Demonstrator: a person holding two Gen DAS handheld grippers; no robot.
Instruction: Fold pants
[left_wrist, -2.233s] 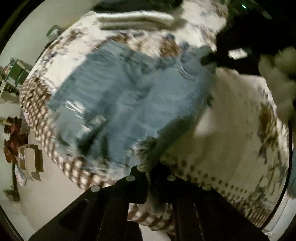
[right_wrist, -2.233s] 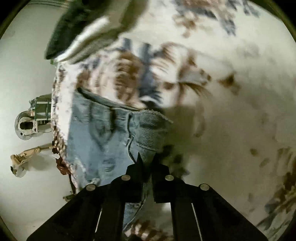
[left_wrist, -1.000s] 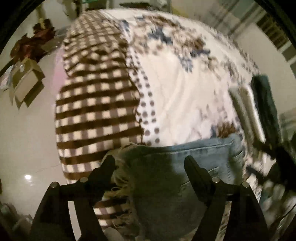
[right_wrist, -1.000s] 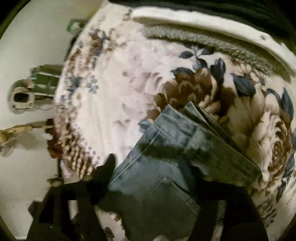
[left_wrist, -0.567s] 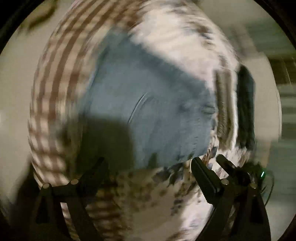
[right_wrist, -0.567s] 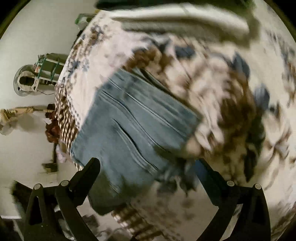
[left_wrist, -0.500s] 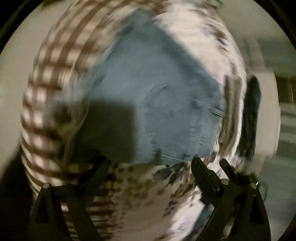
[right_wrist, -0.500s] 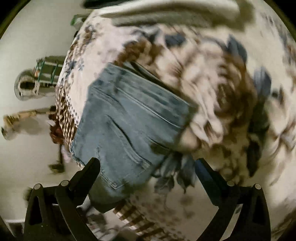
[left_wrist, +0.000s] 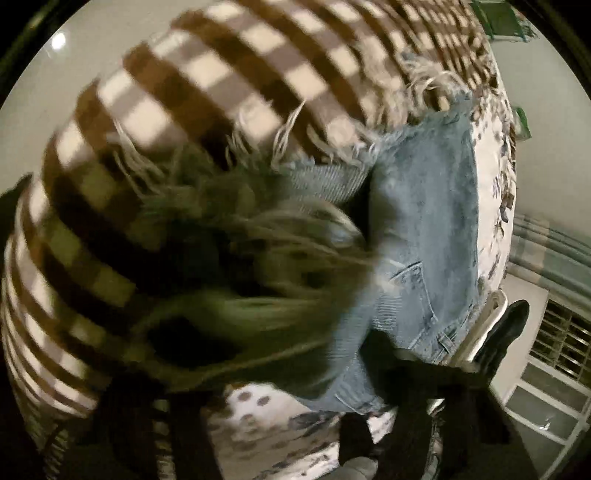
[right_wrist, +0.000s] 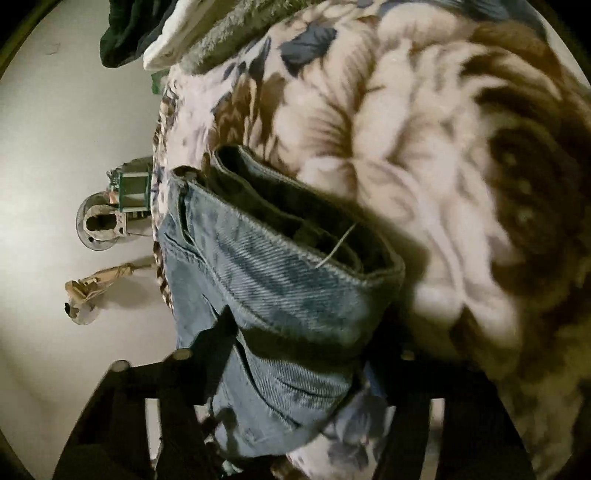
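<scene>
The light blue jeans (left_wrist: 424, 236) lie folded on a bed near its checked edge. In the left wrist view their frayed hem (left_wrist: 280, 229) fills the middle, blurred and very close. My left gripper (left_wrist: 273, 417) is open, its dark fingers (left_wrist: 373, 432) on either side of the frayed end. In the right wrist view the waistband end (right_wrist: 295, 266) of the jeans gapes open close to the camera. My right gripper (right_wrist: 306, 373) is open, with one finger (right_wrist: 218, 343) left of the waistband corner and the other to its right.
The bed has a brown-checked blanket edge (left_wrist: 207, 74) and a flowered blanket (right_wrist: 424, 129). Folded dark and white textiles (right_wrist: 155, 29) lie at the far end. A fan and boxes (right_wrist: 110, 214) stand on the pale floor beside the bed.
Both grippers have dropped down close to the folded jeans, the left at the frayed hem end, the right at the waistband end. Both remain open.
</scene>
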